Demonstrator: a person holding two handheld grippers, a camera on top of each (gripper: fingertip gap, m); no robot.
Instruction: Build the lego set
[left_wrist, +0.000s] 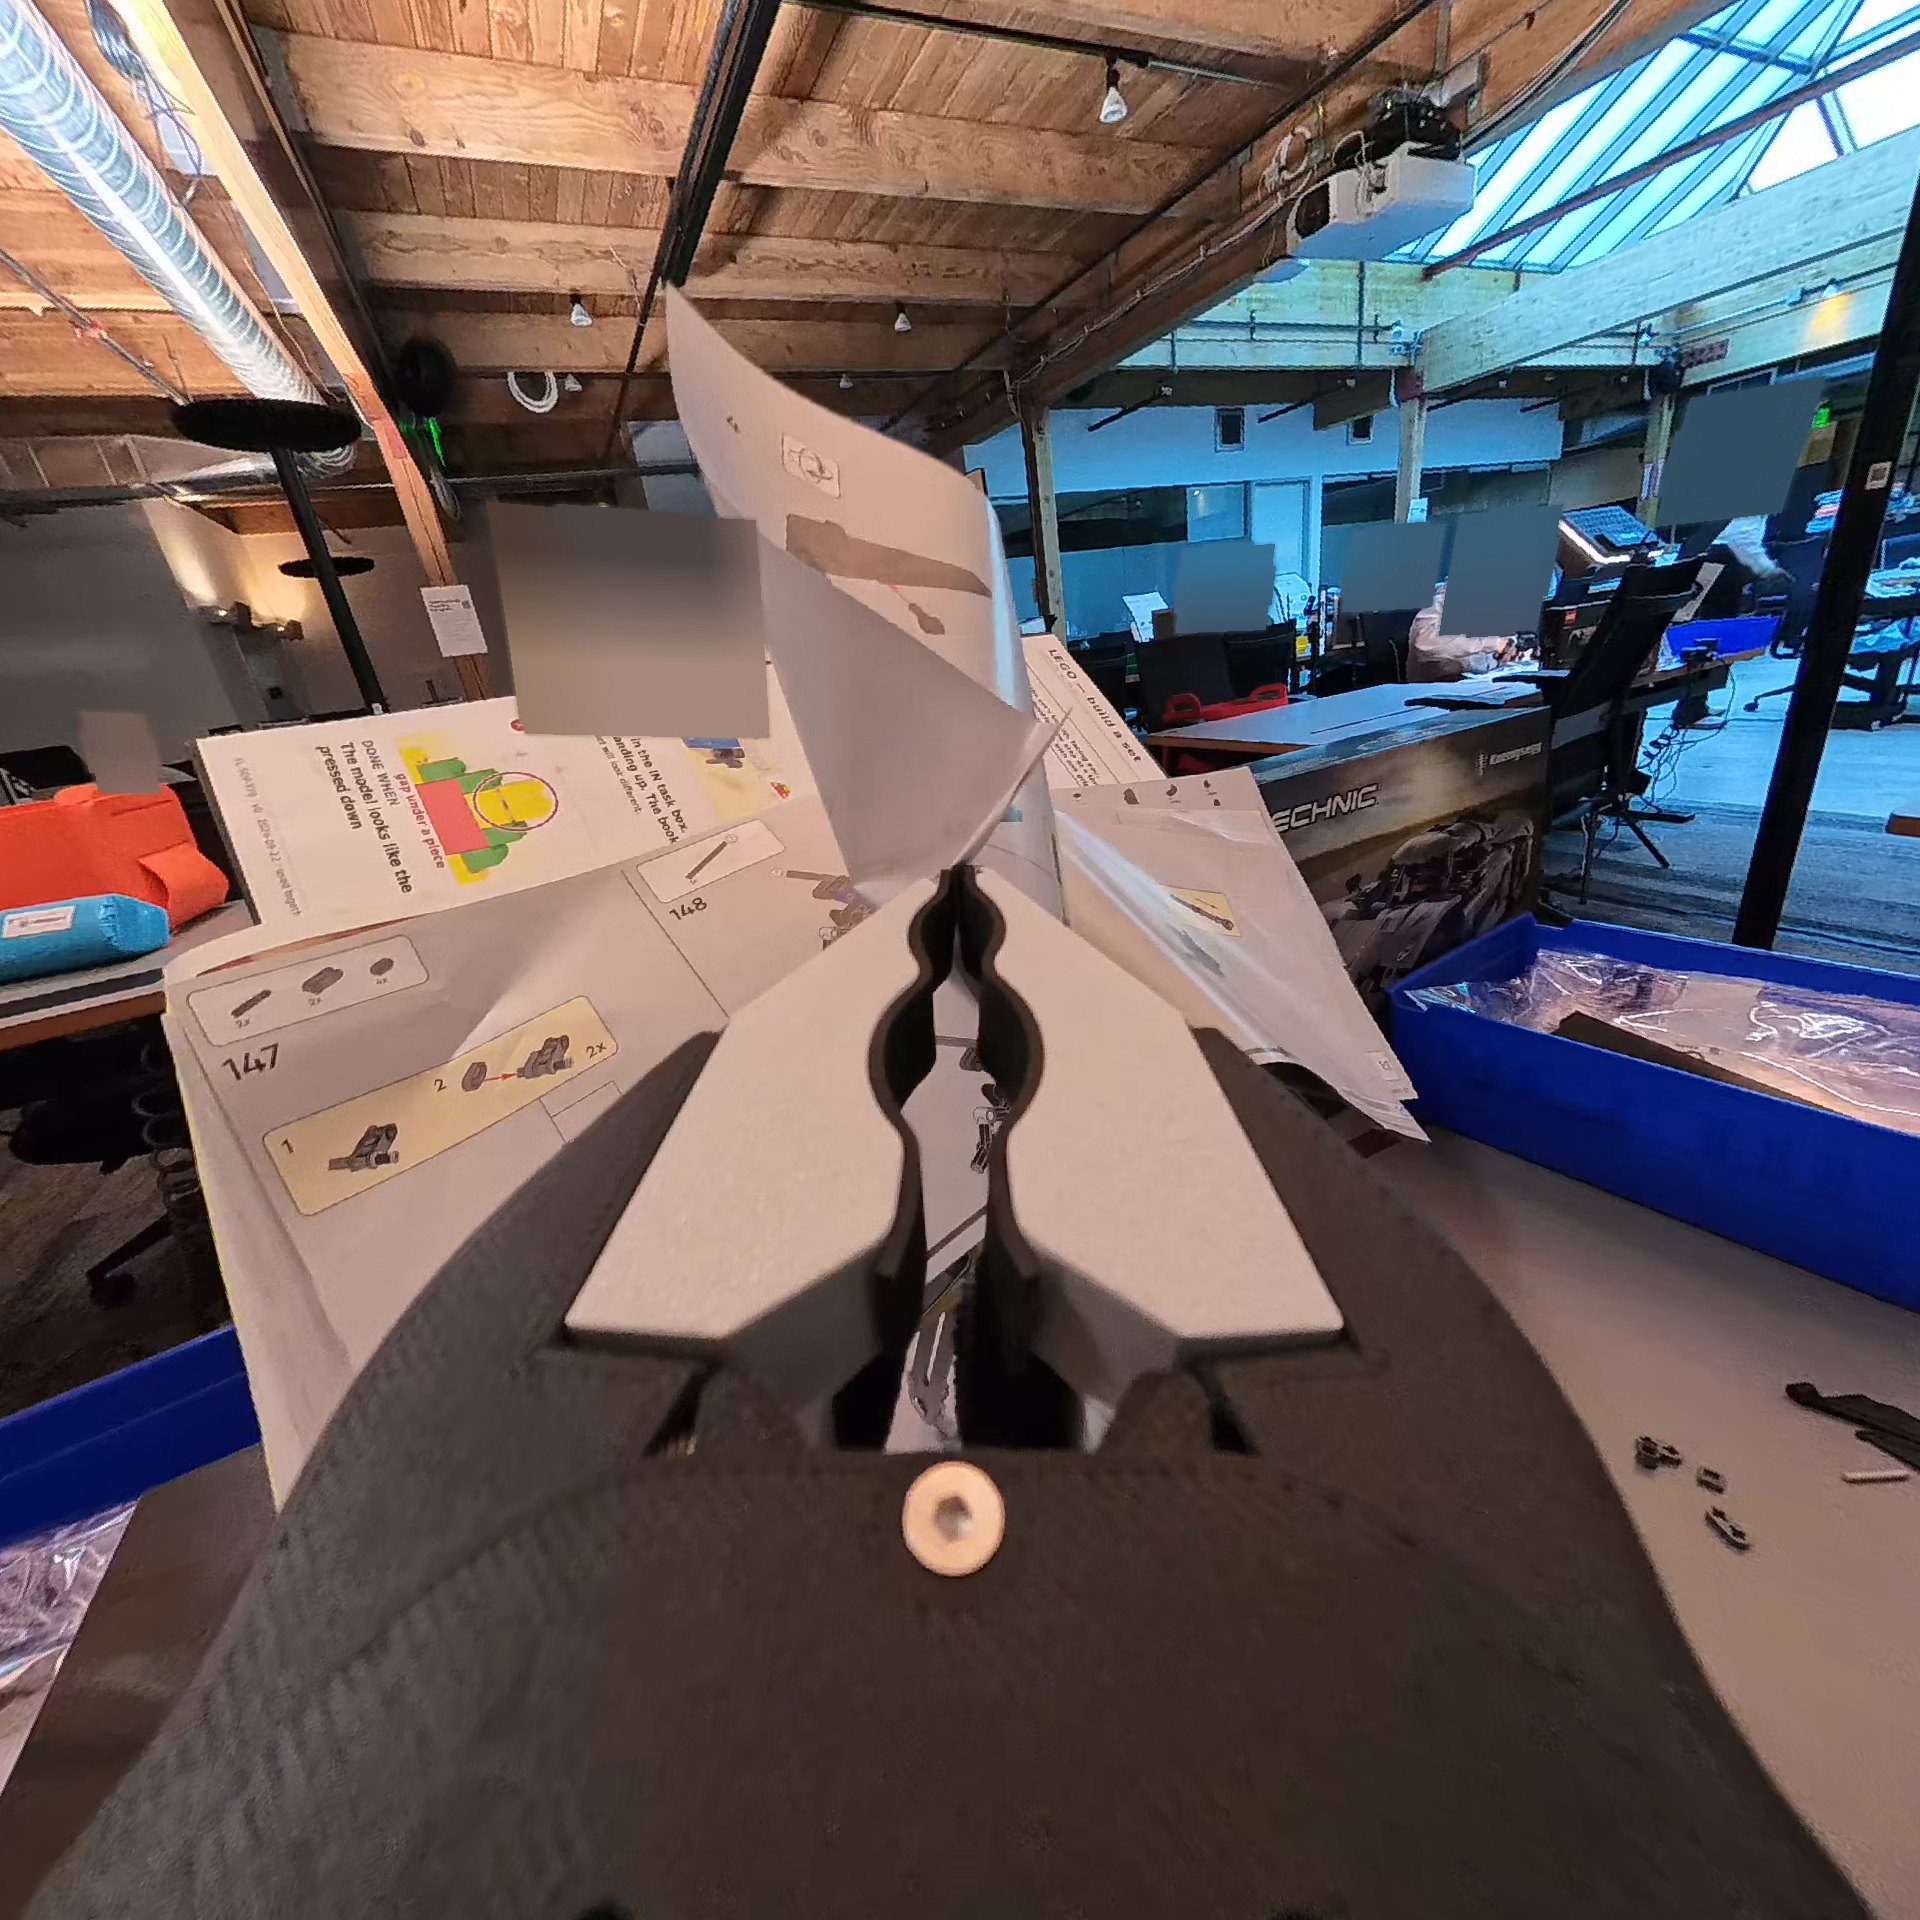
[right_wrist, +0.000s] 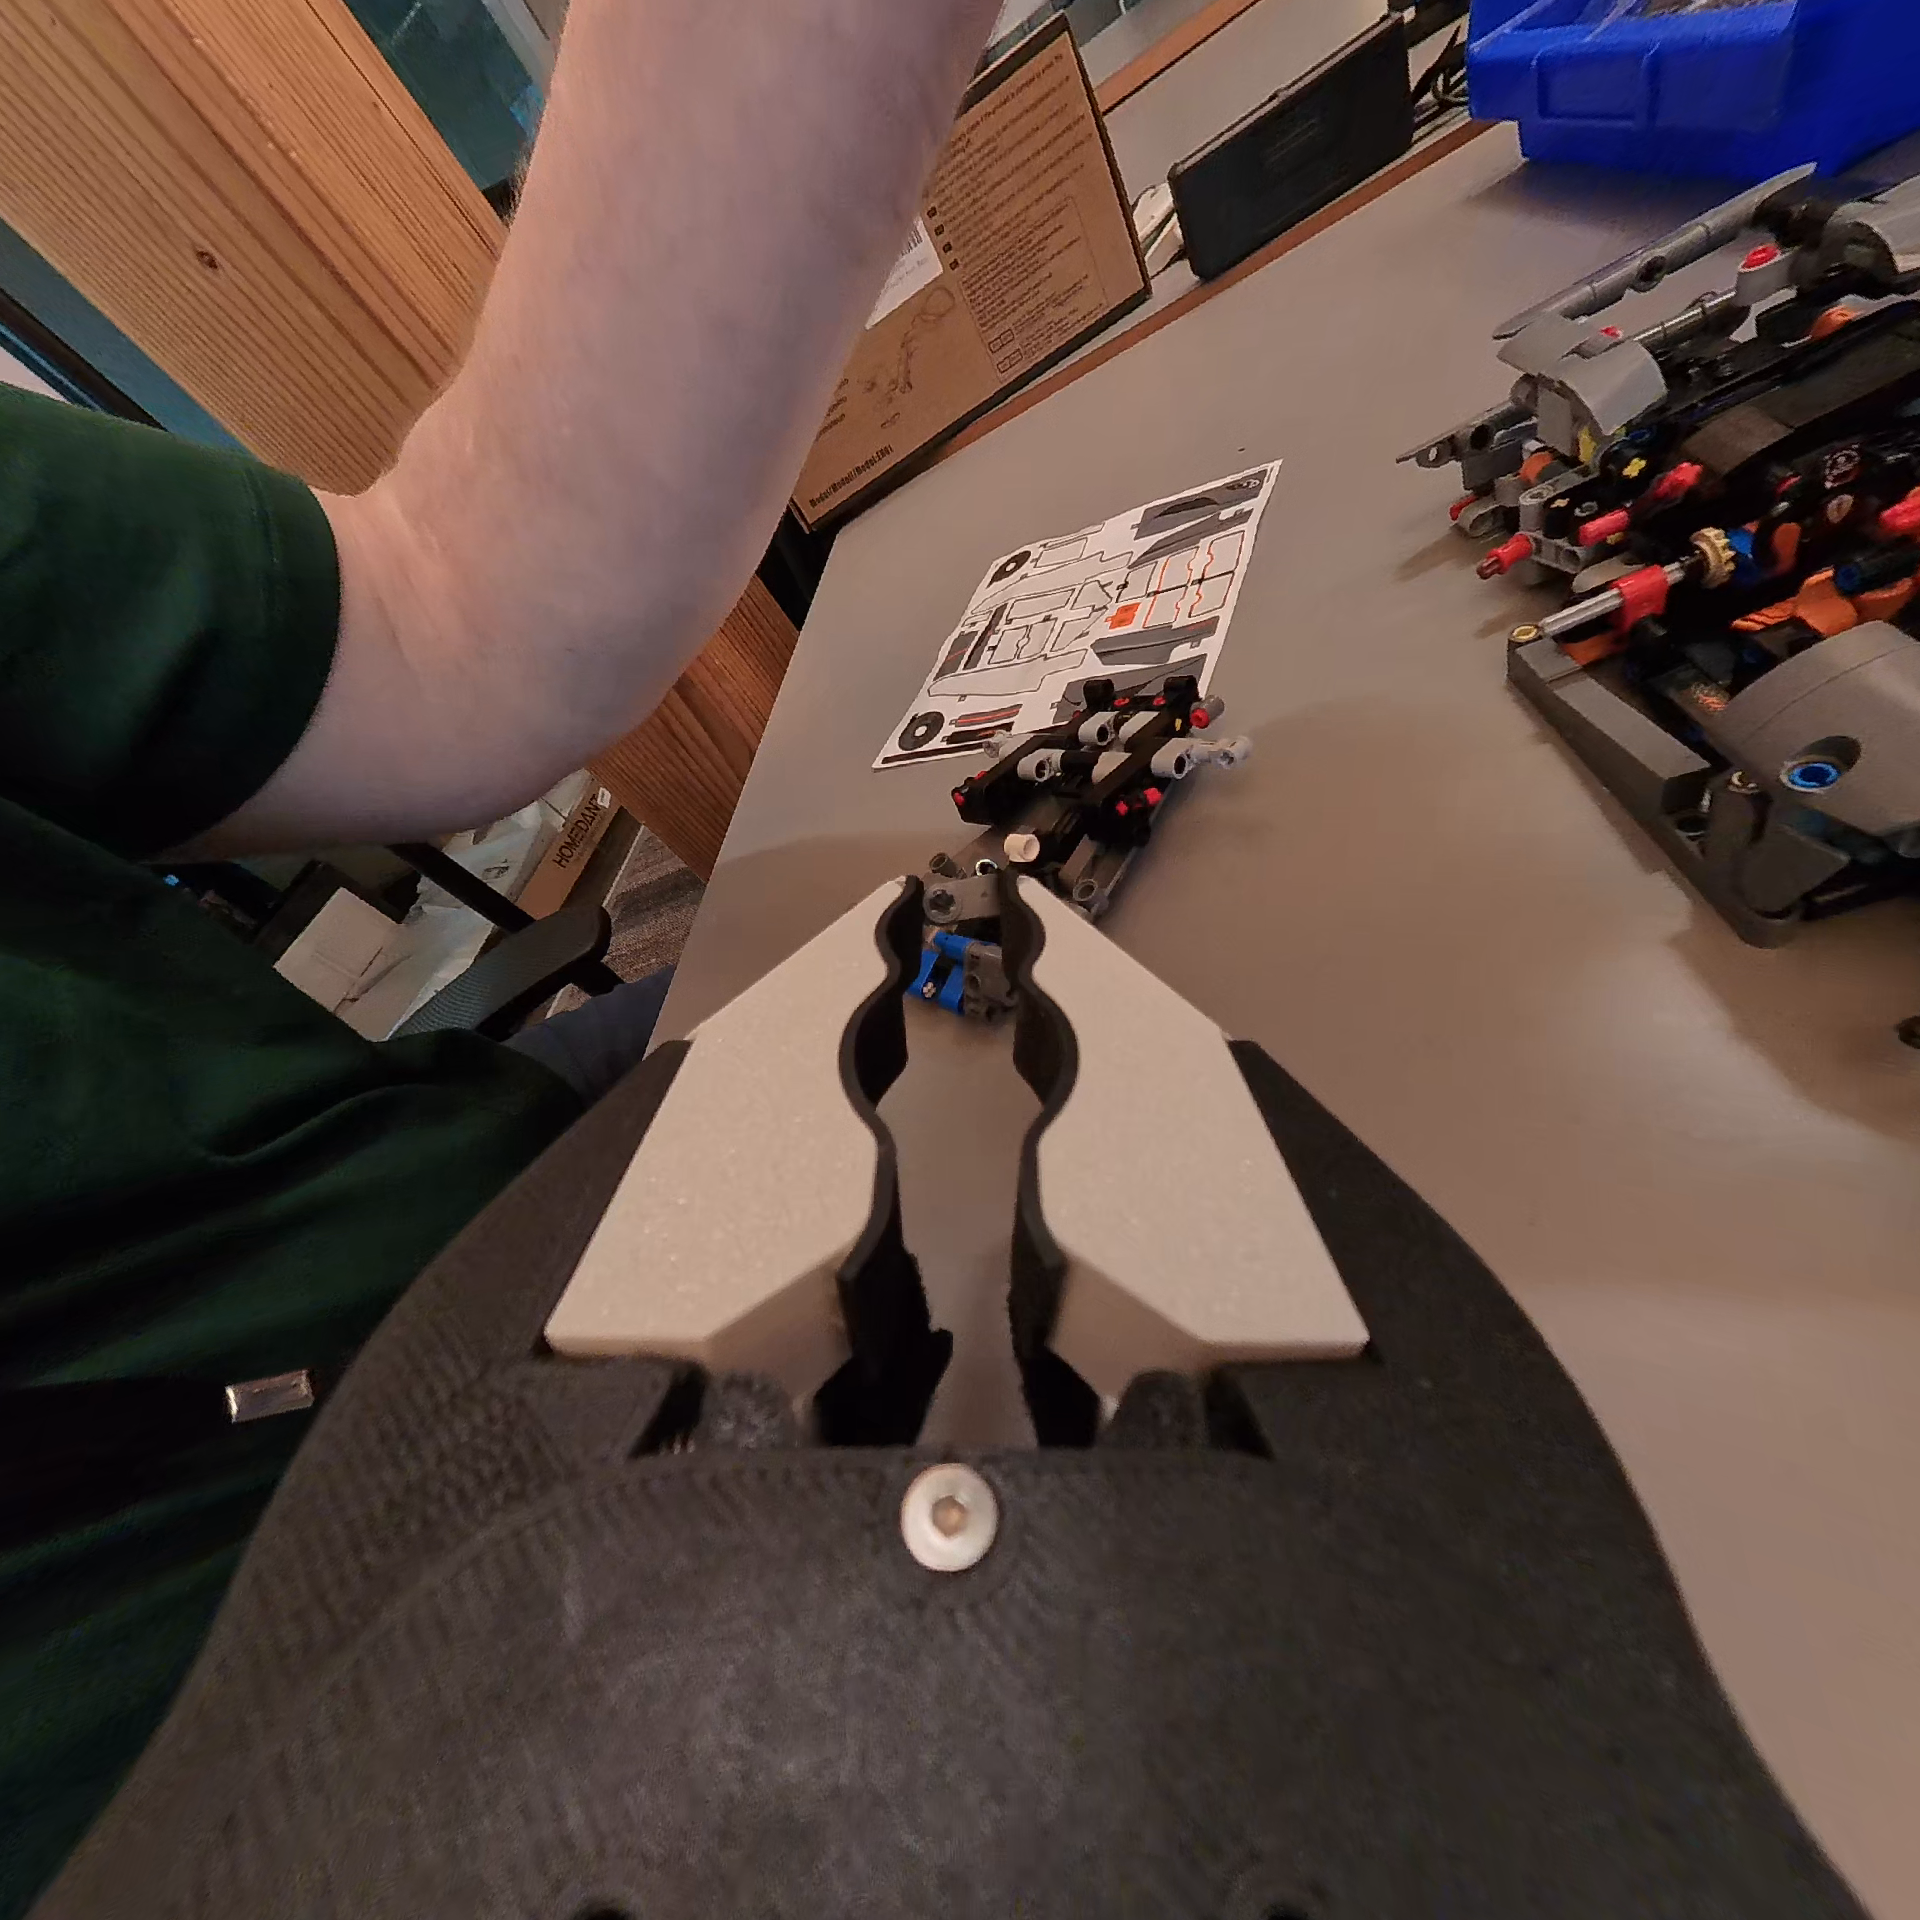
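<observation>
While your left gripper (left_wrist: 958, 883) points at the instruction booklet (left_wrist: 436, 1049), its fingertips are pressed together on the lower edge of a single page (left_wrist: 883, 665), which curls upward above them. The booklet lies open toward the far edge of the table (left_wrist: 1621, 1382), with a printed task sheet (left_wrist: 343, 810) propped behind its left half. A lego set box (left_wrist: 1423, 842) stands just right of the booklet, and beside the box, along the table's right edge, sits a blue bin (left_wrist: 1621, 1122) holding clear plastic bags. A few small dark loose parts (left_wrist: 1704, 1481) lie on the bare table surface near its right edge.

Your right gripper (right_wrist: 961, 894) is held low over the table (right_wrist: 1403, 1195). Its jaws are spread slightly, and a small grey-and-blue piece (right_wrist: 961, 971) sits between the fingers; whether the pads actually grip it cannot be told. Just beyond the fingertips, a black sub-assembly (right_wrist: 1091, 774) with grey and red pins rests on the table, overlapping the near edge of a sticker sheet (right_wrist: 1101, 603). The large partly built model (right_wrist: 1714, 540) occupies the table's right side. A cardboard box (right_wrist: 997, 270) stands at the far edge, a second blue bin (right_wrist: 1662, 83) at the far right corner. Your bare forearm (right_wrist: 644, 416) crosses the upper left of the right wrist view.
</observation>
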